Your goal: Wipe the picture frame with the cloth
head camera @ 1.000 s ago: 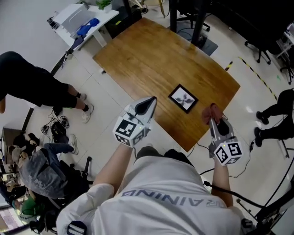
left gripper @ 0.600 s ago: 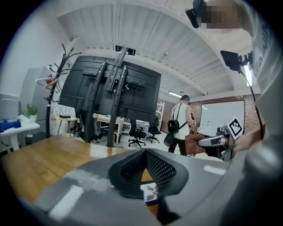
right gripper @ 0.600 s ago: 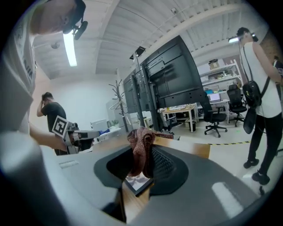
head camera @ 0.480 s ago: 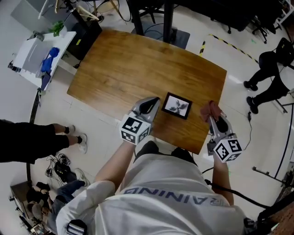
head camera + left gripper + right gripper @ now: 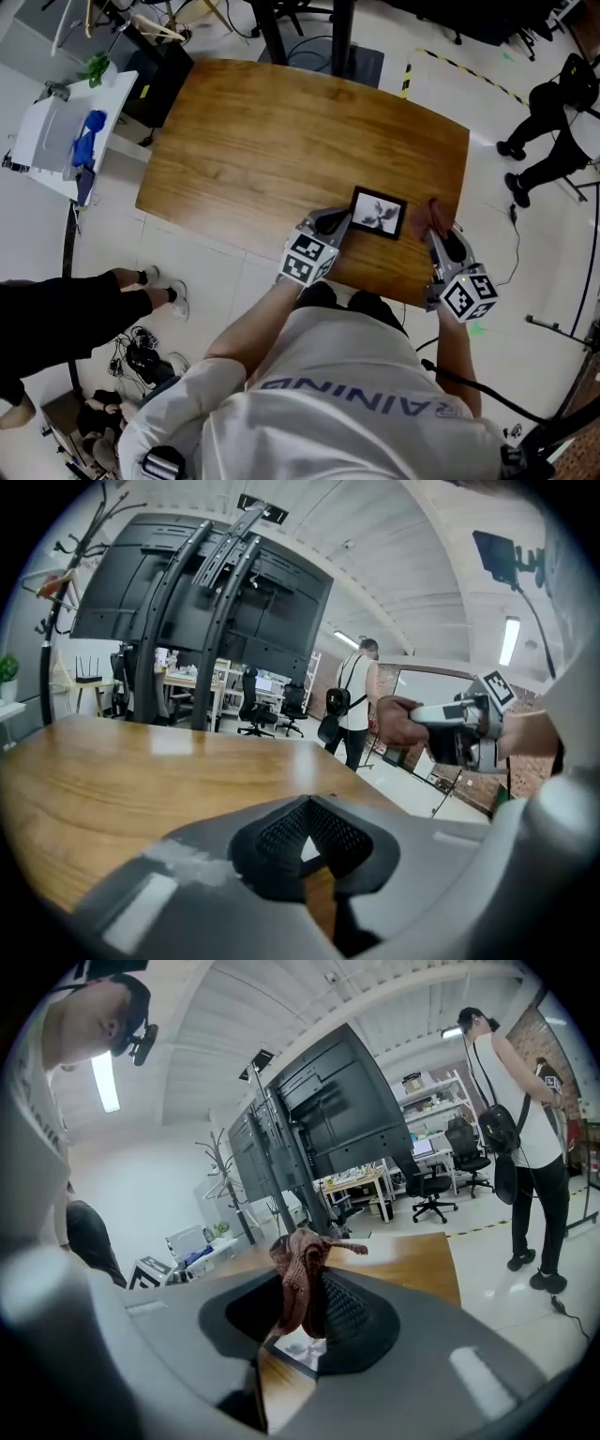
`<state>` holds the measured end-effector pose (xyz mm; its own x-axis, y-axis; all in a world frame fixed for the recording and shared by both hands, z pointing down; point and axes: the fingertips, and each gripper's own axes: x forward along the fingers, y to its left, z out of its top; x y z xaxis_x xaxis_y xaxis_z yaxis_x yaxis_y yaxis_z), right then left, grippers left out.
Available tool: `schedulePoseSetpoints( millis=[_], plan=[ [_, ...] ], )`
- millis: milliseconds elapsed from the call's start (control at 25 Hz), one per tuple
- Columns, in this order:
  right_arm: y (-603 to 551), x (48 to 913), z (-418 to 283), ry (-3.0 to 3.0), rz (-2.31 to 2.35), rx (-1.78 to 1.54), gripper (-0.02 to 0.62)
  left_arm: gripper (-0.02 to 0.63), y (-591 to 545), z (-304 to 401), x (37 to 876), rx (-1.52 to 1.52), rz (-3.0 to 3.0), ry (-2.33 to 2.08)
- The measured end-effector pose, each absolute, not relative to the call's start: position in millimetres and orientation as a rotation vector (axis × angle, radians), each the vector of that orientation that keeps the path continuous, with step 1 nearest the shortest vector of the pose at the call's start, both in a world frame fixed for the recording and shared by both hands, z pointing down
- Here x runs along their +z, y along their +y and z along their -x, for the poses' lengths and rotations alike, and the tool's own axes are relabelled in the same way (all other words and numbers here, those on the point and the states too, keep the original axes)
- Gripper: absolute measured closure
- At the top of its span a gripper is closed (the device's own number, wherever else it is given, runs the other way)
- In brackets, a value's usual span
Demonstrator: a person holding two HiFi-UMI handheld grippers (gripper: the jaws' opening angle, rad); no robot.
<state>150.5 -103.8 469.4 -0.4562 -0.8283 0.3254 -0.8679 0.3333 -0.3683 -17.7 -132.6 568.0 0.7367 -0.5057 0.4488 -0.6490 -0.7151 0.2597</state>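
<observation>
Reddish-brown cloth (image 5: pixel 432 218) sat clamped in the right tool (image 5: pixel 441 234), just right of the black picture frame (image 5: pixel 378 213), which lay flat near the wooden bench's (image 5: pixel 253 141) front edge. The left tool (image 5: pixel 333 220), jaws together and empty, hovered beside the frame's left edge.

The only readable print is "AINING", upside down, on the person's white shirt (image 5: pixel 339 377).

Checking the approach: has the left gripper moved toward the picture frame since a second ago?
Yes: the left gripper closed in rightward, its tips now beside the picture frame.
</observation>
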Motion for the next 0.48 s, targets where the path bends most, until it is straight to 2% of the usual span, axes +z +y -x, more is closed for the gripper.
schedulePoseSetpoints(
  millis=[480],
  plan=[
    [-118, 496, -121, -2.503, -1.492, 0.827, 0.488, 0.602, -125, 1, 655, 0.77, -2.453, -0.756]
  ],
)
